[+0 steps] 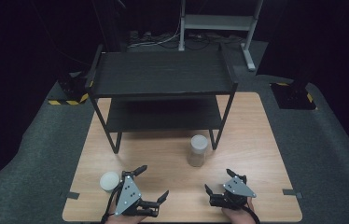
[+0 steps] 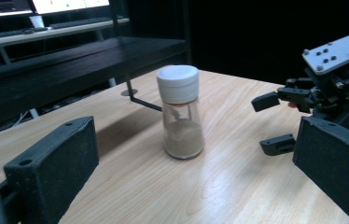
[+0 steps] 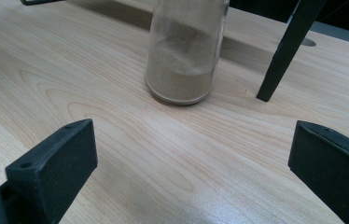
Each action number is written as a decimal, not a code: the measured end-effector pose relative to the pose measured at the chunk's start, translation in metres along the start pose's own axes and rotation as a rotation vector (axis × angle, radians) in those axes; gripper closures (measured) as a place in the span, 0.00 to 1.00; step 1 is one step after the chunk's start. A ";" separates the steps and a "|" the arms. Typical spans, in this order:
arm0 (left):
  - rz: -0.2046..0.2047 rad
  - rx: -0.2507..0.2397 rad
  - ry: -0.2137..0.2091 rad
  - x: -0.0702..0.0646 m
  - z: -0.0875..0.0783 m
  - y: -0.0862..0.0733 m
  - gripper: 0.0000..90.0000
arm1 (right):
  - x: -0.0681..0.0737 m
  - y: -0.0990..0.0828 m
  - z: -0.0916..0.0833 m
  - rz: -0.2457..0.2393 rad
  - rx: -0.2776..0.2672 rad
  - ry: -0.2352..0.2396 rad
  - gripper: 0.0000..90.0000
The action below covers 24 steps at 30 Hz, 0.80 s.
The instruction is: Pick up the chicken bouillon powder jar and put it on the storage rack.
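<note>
A person's two hand-held grippers rest at the near edge of a wooden table (image 1: 256, 140), both aimed at a clear jar (image 1: 198, 150) of sandy powder that stands upright near the middle of the board, just in front of the right front leg of a black two-tier shelf (image 1: 161, 74). The left gripper (image 1: 151, 184) has its jaws spread wide and holds nothing; in the left gripper view the jar (image 2: 180, 112), capped with a white screw lid (image 2: 177, 83), sits well ahead of the jaws and between their lines. The right gripper (image 1: 219, 181) is likewise wide open and empty, and in its own view the jar's lower half (image 3: 184, 56) stands ahead beside the shelf leg (image 3: 287, 51), apart from both jaws. A second white-topped container (image 1: 109, 181) sits just beside the left gripper on its outer side, untouched. Judging by the layout, the work looks barely begun: the jar has not been gripped, its lid is on, and both shelf levels appear bare. Everything remains to be done, from closing on the jar to lifting it and carrying it wherever it is bound, quite possibly the shelf.
</note>
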<state>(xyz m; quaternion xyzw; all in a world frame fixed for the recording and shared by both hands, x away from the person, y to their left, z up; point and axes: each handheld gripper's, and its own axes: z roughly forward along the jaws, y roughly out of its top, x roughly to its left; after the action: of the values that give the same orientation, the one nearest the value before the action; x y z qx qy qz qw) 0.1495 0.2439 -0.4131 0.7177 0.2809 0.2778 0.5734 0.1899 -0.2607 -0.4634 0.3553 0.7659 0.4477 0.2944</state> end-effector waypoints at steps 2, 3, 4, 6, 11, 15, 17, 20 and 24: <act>-0.003 0.000 0.010 0.002 -0.002 0.001 0.01 | 0.000 0.000 0.000 0.000 0.001 0.001 0.00; -0.001 -0.001 0.017 0.003 -0.003 0.001 0.01 | 0.000 0.000 0.000 0.000 0.001 0.001 0.00; -0.001 -0.004 0.025 0.005 -0.005 0.002 0.01 | 0.000 0.000 0.000 0.000 0.001 0.001 0.00; -0.002 -0.009 0.031 0.006 -0.007 0.002 0.01 | 0.000 0.000 0.000 0.000 0.001 0.001 0.00; -0.005 -0.015 0.053 0.013 -0.014 0.002 0.01 | -0.001 0.000 0.000 0.002 0.000 0.003 0.00; -0.010 -0.012 0.072 0.018 -0.018 0.003 0.01 | -0.001 0.000 0.000 0.001 0.000 0.003 0.00; 0.000 -0.004 0.086 0.021 -0.022 0.004 0.01 | 0.000 0.000 0.000 0.003 0.000 0.000 0.00; -0.001 -0.003 0.106 0.024 -0.027 0.004 0.01 | 0.000 0.000 0.000 0.001 0.002 -0.002 0.00; -0.010 0.006 0.125 0.028 -0.034 0.000 0.01 | 0.001 0.001 0.000 -0.001 0.004 -0.003 0.00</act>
<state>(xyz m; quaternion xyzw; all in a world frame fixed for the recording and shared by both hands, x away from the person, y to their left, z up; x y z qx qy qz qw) 0.1438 0.2871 -0.4046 0.6991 0.3208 0.3184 0.5540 0.1900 -0.2597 -0.4629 0.3565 0.7664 0.4455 0.2951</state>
